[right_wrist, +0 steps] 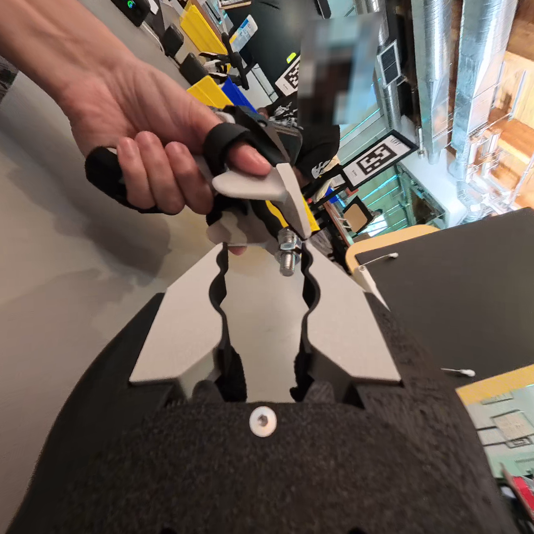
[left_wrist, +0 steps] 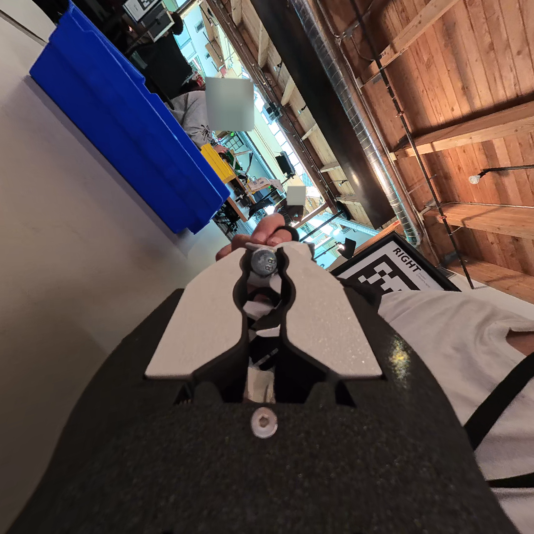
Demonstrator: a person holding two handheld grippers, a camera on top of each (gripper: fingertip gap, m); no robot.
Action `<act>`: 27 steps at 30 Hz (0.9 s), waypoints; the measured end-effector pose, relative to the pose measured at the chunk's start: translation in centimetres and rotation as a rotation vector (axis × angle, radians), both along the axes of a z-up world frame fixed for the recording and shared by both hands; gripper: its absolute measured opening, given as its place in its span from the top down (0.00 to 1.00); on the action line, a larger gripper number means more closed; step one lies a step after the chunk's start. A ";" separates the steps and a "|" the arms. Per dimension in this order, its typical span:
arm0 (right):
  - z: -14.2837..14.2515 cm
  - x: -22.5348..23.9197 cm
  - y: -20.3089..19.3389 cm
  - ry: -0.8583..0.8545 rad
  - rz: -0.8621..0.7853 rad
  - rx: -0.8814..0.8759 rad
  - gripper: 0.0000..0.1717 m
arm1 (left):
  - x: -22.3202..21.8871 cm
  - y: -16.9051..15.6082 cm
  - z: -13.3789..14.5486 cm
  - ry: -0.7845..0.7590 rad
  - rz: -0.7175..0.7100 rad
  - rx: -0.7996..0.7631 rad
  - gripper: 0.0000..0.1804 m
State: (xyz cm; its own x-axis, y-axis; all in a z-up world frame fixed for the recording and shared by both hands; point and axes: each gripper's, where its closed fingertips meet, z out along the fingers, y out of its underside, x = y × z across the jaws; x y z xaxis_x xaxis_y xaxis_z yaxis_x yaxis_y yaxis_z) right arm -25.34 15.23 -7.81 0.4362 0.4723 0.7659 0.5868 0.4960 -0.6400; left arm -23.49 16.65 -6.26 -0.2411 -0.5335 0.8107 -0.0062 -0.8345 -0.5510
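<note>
Above the pale counter, the left claw pinches a grey bolt by its head, while the right claw, spread wide, flanks its nut without gripping.

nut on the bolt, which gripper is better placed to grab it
Right, probably. The left gripper is shut on the bolt at its head end, so it is occupied. The right gripper stands open with the nut just inside its right fingertip, threaded end pointing between its fingers.
</note>
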 end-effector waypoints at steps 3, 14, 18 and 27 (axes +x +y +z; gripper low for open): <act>-2.1 1.2 1.8 -0.035 -0.059 -0.111 0.70 | -0.2 -0.1 0.7 -0.052 -0.017 -0.027 0.91; 0.2 -0.1 0.1 -0.054 -0.034 0.074 0.68 | 0.0 0.0 0.3 -0.017 -0.004 -0.001 0.90; -1.8 1.2 2.1 -0.061 -0.091 -0.058 0.71 | -0.2 -0.4 1.1 -0.062 -0.024 -0.009 0.90; -0.2 2.1 1.4 0.234 0.011 -0.333 0.85 | 0.0 0.4 -0.1 0.061 0.063 0.139 0.91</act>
